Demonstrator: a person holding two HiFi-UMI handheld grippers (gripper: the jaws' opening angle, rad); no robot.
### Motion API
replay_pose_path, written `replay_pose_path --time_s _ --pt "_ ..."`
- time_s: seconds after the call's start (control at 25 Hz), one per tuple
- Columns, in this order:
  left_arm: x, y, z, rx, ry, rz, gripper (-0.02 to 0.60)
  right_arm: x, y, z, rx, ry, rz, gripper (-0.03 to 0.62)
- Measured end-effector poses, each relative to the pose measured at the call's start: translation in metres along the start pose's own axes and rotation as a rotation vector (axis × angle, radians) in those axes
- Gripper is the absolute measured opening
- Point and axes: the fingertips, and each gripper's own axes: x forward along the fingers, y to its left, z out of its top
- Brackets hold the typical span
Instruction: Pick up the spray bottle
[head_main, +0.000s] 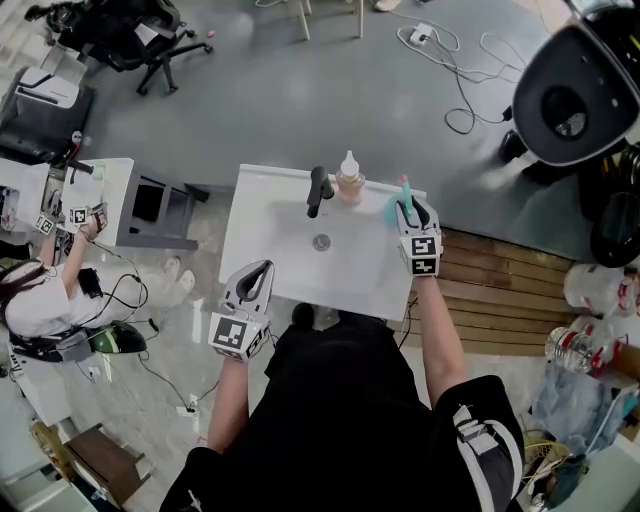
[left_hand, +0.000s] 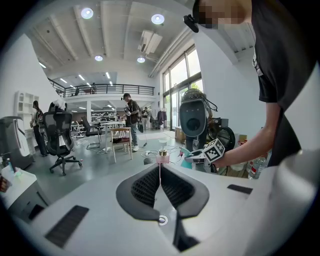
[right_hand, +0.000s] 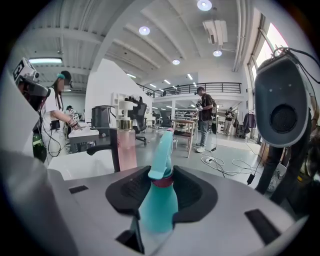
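right gripper (head_main: 405, 204) clamped on bottle (right_hand: 158, 204) at sink's (head_main: 262, 228) upper-right edge, left gripper (head_main: 261, 269) jaws together, empty, at lower-left edge

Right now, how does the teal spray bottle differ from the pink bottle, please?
The spray bottle is opaque teal; the pink bottle is translucent with a white top. The spray bottle sits between the right gripper's jaws; the pink bottle stands free. Both stand upright on the sink.

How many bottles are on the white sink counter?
2. A pink pump bottle beside the faucet, and a teal spray bottle at the right rear, between the jaws of the right gripper.
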Motion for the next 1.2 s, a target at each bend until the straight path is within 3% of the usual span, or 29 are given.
replay_pose_path --time_s 0.56,1.2 --pt "-0.002 0.003 0.002 -0.009 -0.021 -0.001 0.025 -0.005 0.002 0.007 -0.005 -0.001 0.017 0.150" --pt "-0.020 0.011 0.003 -0.011 -0.069 -0.032 0.025 -0.034 0.011 0.024 -0.022 -0.015 -0.025 0.150"
